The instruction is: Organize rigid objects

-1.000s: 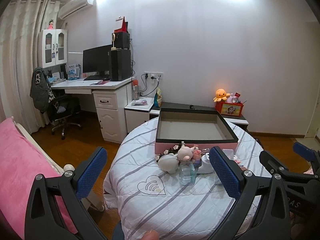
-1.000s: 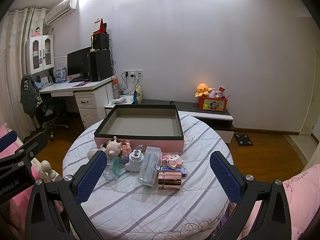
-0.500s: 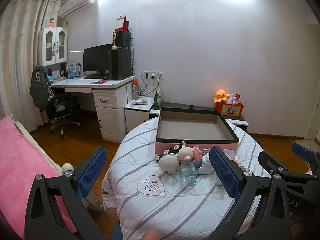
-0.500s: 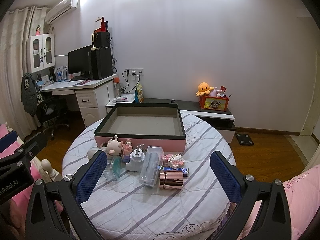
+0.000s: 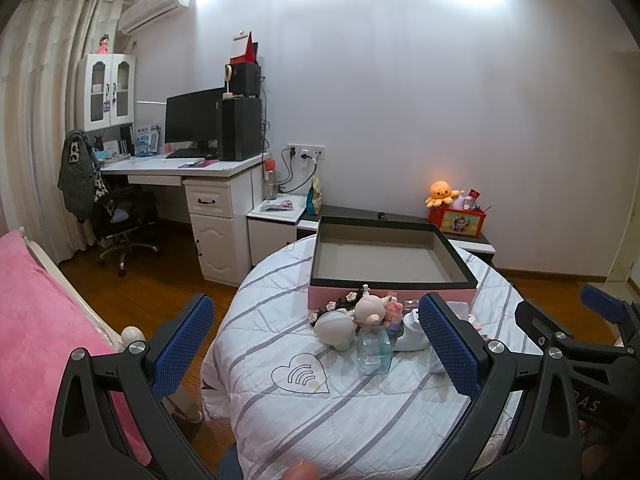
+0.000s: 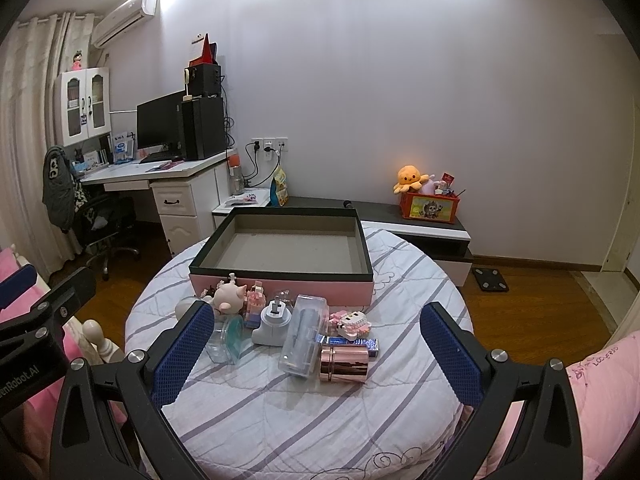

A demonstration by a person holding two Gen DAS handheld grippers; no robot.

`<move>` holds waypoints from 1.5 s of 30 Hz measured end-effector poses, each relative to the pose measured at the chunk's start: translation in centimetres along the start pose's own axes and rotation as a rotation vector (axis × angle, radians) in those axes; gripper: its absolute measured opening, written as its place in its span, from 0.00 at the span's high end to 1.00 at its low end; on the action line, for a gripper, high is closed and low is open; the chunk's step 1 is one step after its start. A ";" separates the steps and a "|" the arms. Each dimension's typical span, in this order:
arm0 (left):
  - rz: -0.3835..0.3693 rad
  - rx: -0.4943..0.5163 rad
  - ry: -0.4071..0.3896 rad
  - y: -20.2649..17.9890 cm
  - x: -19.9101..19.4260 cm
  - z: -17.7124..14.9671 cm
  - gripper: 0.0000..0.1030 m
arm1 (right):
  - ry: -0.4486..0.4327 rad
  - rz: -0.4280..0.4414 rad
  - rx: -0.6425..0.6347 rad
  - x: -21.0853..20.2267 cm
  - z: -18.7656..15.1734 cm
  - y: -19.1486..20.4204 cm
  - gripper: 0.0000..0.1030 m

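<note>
Now — box (image 6: 280, 246) holds nothing | both hand-held grippers (image 5: 316, 336) (image 6: 316, 336) spread — unladen

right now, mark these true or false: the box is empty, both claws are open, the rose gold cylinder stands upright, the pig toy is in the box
1. The box is empty. True.
2. The left claw and right claw are both open. True.
3. The rose gold cylinder stands upright. False: it lies on its side.
4. The pig toy is in the box. False: it sits on the table, in front of the box.
</note>
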State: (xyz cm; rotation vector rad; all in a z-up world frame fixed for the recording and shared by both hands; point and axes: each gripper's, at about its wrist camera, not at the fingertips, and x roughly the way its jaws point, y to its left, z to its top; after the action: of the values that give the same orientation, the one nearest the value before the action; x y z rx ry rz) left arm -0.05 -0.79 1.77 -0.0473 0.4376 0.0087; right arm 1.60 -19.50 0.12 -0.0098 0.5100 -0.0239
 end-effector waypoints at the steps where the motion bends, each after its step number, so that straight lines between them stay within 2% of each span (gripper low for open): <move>1: 0.000 -0.001 -0.001 0.0 0.0 0.0 0.00 | -0.001 0.001 0.000 0.0 0.0 0.0 0.00; 9: -0.006 -0.001 0.015 0.0 0.7 -0.5 0.00 | 0.013 -0.002 0.001 0.6 -0.5 -0.1 0.00; 18: -0.020 0.004 0.080 -0.3 4.2 -2.1 0.00 | 0.088 -0.011 0.021 3.9 -1.8 -1.4 0.00; 27: -0.028 0.020 0.193 -0.7 8.8 -4.7 0.00 | 0.202 0.019 0.045 8.4 -3.5 -2.7 0.00; 36: -0.045 0.028 0.262 -1.9 11.9 -6.5 0.00 | 0.260 0.051 0.032 11.6 -4.1 -2.2 0.00; 41: -0.036 0.028 0.292 -2.1 13.7 -7.0 0.00 | 0.279 0.057 0.027 13.2 -4.0 -2.2 0.02; 45: -0.057 0.032 0.313 -2.4 14.9 -7.3 0.00 | 0.295 0.093 0.016 14.5 -3.9 -1.8 0.17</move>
State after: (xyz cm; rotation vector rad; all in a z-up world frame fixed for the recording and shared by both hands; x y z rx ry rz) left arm 10.39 -3.56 -11.03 -0.0291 0.7493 -0.0622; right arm 12.35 -21.70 -10.30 0.0338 0.8050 0.0627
